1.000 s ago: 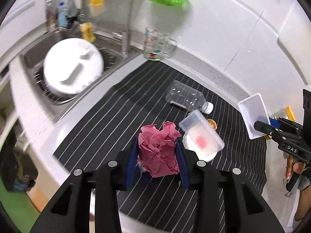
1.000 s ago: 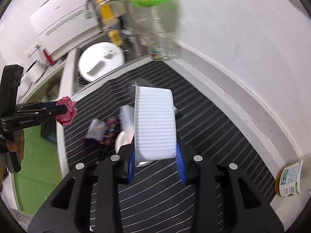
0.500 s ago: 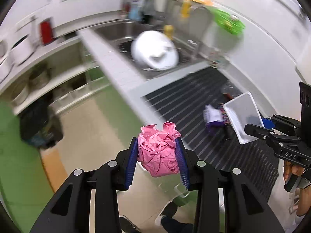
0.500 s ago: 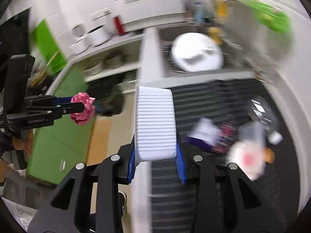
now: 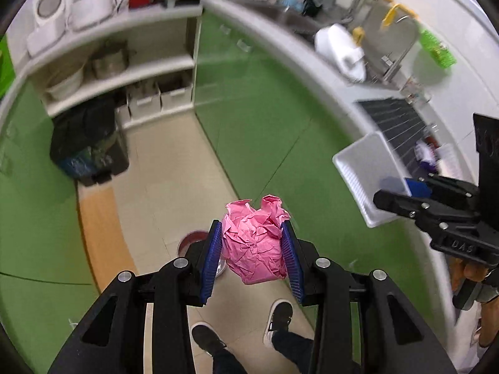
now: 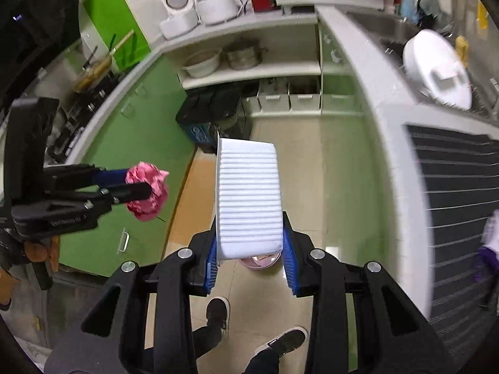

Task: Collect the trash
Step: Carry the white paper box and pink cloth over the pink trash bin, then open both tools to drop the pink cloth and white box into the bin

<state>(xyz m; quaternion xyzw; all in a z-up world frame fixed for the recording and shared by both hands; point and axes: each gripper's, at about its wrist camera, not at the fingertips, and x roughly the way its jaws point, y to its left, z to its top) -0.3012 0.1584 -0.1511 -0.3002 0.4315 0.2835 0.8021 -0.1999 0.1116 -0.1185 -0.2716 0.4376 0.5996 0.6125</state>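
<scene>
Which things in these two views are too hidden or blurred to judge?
- Pink bin, right wrist view: mostly hidden behind the white ribbed tray; its contents are unreadable.
- The same bin, left wrist view: covered by the pink crumpled paper and the left tool.
- Purple wrapper: blurred.

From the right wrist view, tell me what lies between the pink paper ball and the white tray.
Nothing solid. In the right wrist view the pink paper ball and white tray are apart, with only open air, floor and green cabinet fronts behind.

right tool (image 6: 251, 257) – grips white tray (image 6: 249, 199) | left tool (image 6: 146, 188) – pink paper (image 6: 146, 194)
</scene>
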